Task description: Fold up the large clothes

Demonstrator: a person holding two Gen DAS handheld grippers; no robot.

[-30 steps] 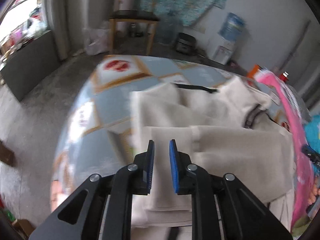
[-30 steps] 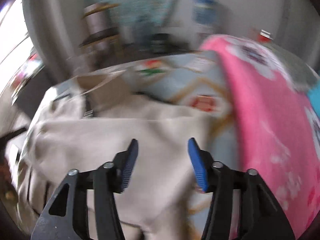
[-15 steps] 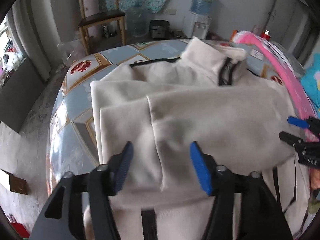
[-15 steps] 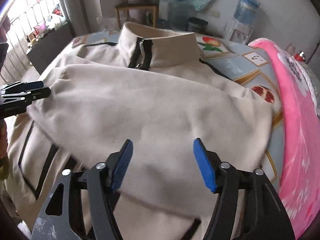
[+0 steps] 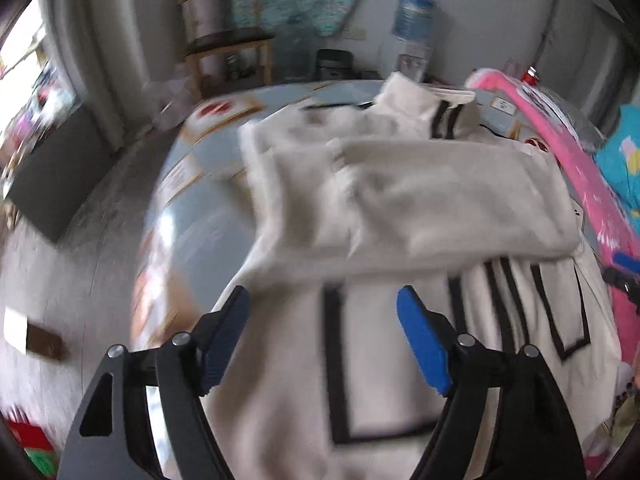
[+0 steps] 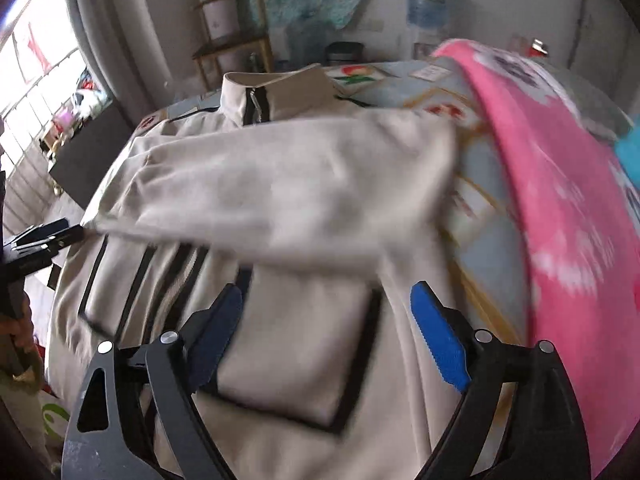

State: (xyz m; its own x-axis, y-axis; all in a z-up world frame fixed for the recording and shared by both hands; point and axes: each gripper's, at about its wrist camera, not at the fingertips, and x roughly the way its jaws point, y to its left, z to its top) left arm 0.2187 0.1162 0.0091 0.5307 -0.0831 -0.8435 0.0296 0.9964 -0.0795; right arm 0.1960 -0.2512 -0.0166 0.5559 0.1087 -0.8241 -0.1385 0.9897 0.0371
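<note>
A cream jacket [image 5: 400, 208] [image 6: 280, 184] with black trim lies front up on the patterned round table [image 5: 192, 216], collar at the far side. Both sleeves are folded across its chest. My left gripper [image 5: 322, 312] hovers over the jacket's lower left pocket panel, its jaws opening, nothing between them. My right gripper [image 6: 326, 308] hovers over the lower right pocket panel [image 6: 296, 344], its jaws opening too, with only air between the blue pads. The right gripper's tip shows at the right edge of the left wrist view, and the left gripper's tip at the left edge of the right wrist view.
A pink blanket [image 6: 560, 200] covers the table's right side, with turquoise cloth [image 5: 620, 160] beyond it. Behind the table stand a wooden chair [image 5: 228, 48] and a water dispenser [image 5: 414, 36]. A dark panel [image 5: 52, 176] leans at the left; a cardboard piece [image 5: 44, 344] lies on the floor.
Both grippers let go of the sleeves, opened wider and drew back toward the jacket's lower part. The sleeves now lie crossed over the chest and the pocket panels have come into view.
</note>
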